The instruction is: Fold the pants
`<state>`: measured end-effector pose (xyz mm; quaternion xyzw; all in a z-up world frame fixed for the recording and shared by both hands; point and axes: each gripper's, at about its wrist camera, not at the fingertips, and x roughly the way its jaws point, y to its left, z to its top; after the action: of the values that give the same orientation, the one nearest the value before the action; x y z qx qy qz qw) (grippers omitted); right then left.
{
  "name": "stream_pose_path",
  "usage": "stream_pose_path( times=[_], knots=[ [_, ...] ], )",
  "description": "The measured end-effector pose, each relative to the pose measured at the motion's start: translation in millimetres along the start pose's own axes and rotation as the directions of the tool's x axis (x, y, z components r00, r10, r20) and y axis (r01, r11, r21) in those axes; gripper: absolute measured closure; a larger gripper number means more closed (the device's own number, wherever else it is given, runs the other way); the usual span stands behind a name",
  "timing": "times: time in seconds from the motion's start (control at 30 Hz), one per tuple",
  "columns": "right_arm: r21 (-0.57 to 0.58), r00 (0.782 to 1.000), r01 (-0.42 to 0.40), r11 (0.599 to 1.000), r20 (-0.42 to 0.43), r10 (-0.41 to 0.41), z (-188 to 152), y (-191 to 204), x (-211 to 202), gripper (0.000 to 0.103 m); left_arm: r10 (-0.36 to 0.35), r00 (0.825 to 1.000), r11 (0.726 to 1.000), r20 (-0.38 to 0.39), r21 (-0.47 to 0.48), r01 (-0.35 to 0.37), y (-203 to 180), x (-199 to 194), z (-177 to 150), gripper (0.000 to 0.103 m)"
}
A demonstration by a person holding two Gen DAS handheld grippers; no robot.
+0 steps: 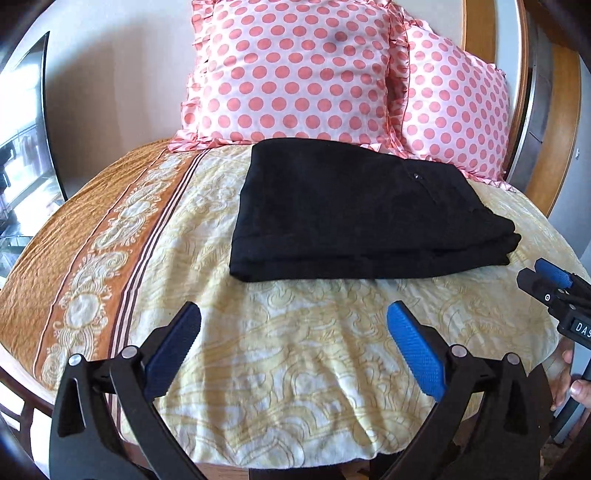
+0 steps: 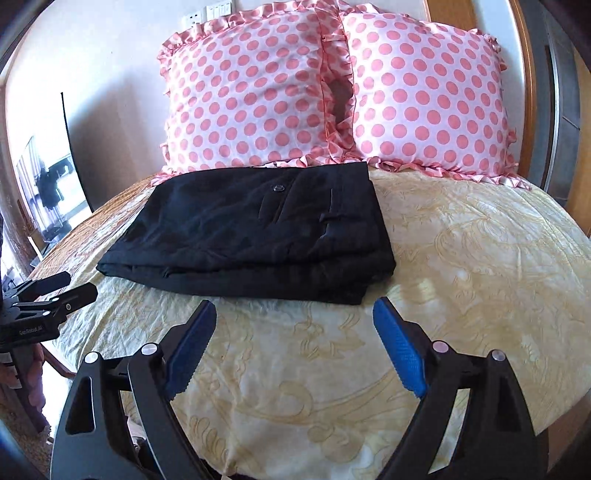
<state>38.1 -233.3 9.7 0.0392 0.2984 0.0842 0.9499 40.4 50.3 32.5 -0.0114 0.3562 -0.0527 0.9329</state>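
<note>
Left claw spread wide, empty, above bedspread; right claw likewise released, holding nothing. Black pants lie folded in compact stack on bed, just before polka-dot pillows. We judge folding done; next move, if any: square up near edge, otherwise withdraw.

Domestic bedroom. A bed carries a cream and tan patterned bedspread reaching its near edge. Two pink polka-dot ruffled pillows stand at its far edge against a white wall. A wall socket and switch plate sit above them. Wooden frame trim runs along the right edge. A glossy dark panel stands at the left.
</note>
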Motion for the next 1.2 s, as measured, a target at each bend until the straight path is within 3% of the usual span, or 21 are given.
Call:
stream_pose_path(
  times=[0.4,0.6,1.2],
  knots=[
    [-0.043,1.0,0.027,0.999,0.0,-0.027,-19.9,29.2,7.1,0.008,0.094,0.996,0.995,0.005,0.016,-0.094,-5.0,-2.2,-19.8,0.002],
    [-0.04,0.999,0.035,0.999,-0.009,-0.036,-23.4,32.2,9.6,0.003,0.087,0.996,0.996,-0.027,0.01,-0.087,-2.4,4.5,-25.6,0.002],
    [-0.051,0.995,0.095,0.994,-0.023,-0.096,-31.6,44.1,20.7,0.001,0.105,0.994,0.994,0.003,0.007,-0.105,-3.9,2.6,-29.5,0.002]
  ],
)
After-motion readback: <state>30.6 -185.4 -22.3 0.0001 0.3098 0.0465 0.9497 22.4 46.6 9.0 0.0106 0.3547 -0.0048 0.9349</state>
